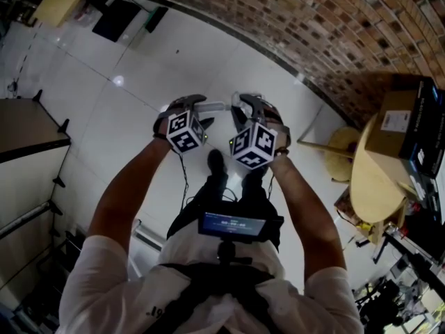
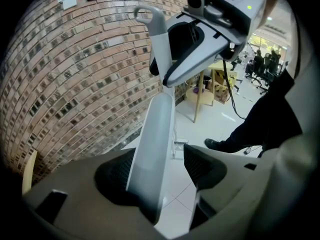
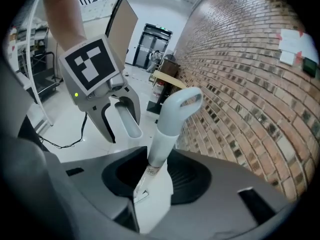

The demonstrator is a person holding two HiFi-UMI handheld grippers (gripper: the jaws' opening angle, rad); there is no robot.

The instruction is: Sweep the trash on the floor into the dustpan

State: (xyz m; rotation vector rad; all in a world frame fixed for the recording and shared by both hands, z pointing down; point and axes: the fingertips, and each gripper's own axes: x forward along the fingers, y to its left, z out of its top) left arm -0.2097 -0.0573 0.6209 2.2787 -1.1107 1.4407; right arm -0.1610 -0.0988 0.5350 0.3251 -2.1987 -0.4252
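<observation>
In the left gripper view a wide white dustpan handle (image 2: 152,144) rises between the jaws of my left gripper (image 2: 160,164). It leans on the left pad, and floor shows between it and the right pad. Above it my right gripper (image 2: 215,29) holds a pale grey broom handle (image 2: 159,44) with a loop end. In the right gripper view that broom handle (image 3: 172,119) stands between the pads of my right gripper (image 3: 157,176), flanked closely on both sides. In the head view both grippers, left (image 1: 191,110) and right (image 1: 250,110), hang side by side over the white floor. No dustpan tray, bristles or trash show.
A brick wall (image 1: 334,33) runs close ahead. A round wooden table (image 1: 372,186) with boxes and a stool (image 1: 342,152) stand at the right. A grey cabinet (image 1: 28,127) is at the left. My shoe (image 1: 216,163) is on the tiled floor (image 1: 139,82).
</observation>
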